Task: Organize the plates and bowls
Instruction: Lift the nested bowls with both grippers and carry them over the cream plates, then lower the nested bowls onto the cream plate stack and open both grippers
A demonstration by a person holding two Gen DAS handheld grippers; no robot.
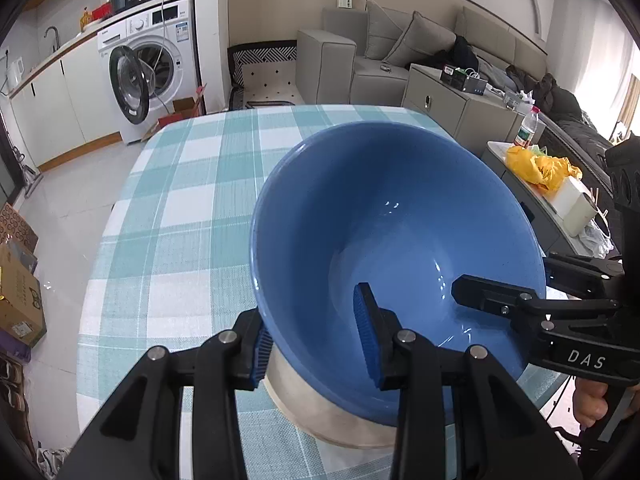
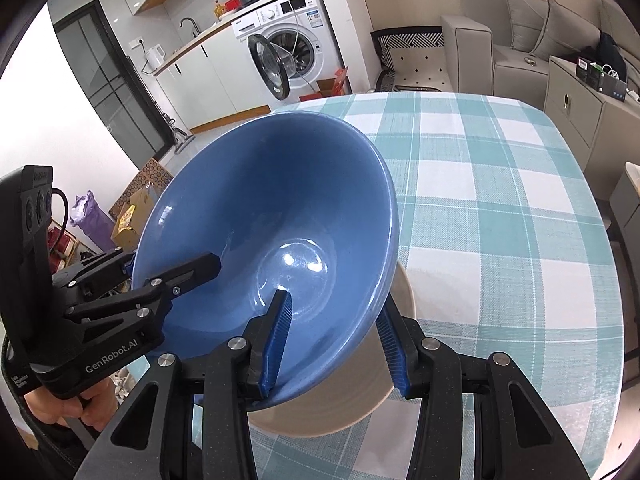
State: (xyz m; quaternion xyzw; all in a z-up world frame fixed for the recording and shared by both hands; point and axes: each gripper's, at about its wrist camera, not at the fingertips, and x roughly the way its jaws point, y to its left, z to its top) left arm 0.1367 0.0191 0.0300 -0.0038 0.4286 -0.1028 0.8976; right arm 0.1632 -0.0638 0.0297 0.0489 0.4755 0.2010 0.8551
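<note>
the blue bowl (image 1: 384, 232) hangs tilted over the near edge of the table (image 1: 192, 184), just above a cream dish (image 1: 320, 408) resting there. 2 claws carry it: the left gripper (image 1: 316, 344) is clenched on the rim at 1 side, 1 finger (image 1: 366, 324) inside, the other outside; the right gripper (image 2: 332, 344) clamps the opposite rim likewise. the bowl looks glazed, stiff, fairly heavy, slick and breakable, so the rim wall is the place to hold, with even pressure from both sides.
</note>
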